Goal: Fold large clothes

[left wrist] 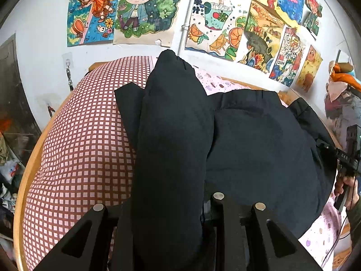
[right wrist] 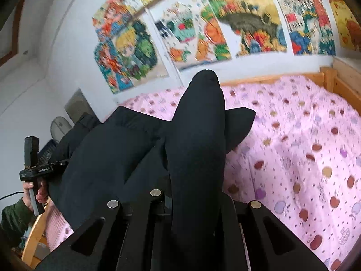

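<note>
l tongs [left wrist: 171, 237] – pinching black garment [left wrist: 259, 140] | r tongs [right wrist: 194, 237] – pinching same garment | over bed [right wrist: 304, 146]

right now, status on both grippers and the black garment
Left gripper and right gripper each shut on black fabric garment, lifted over pink apple-print bedsheet. Red checked quilt alongside. Nothing in the way.

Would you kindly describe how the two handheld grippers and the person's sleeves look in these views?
Both grippers are matte black with angular fingers bearing triangular cut-outs and round silver studs. The left gripper carries small white lettering, an upright black block on top and a grey handle; the right gripper also shows white letters. A thin black cable trails away. Sleeves are dark green.
</note>
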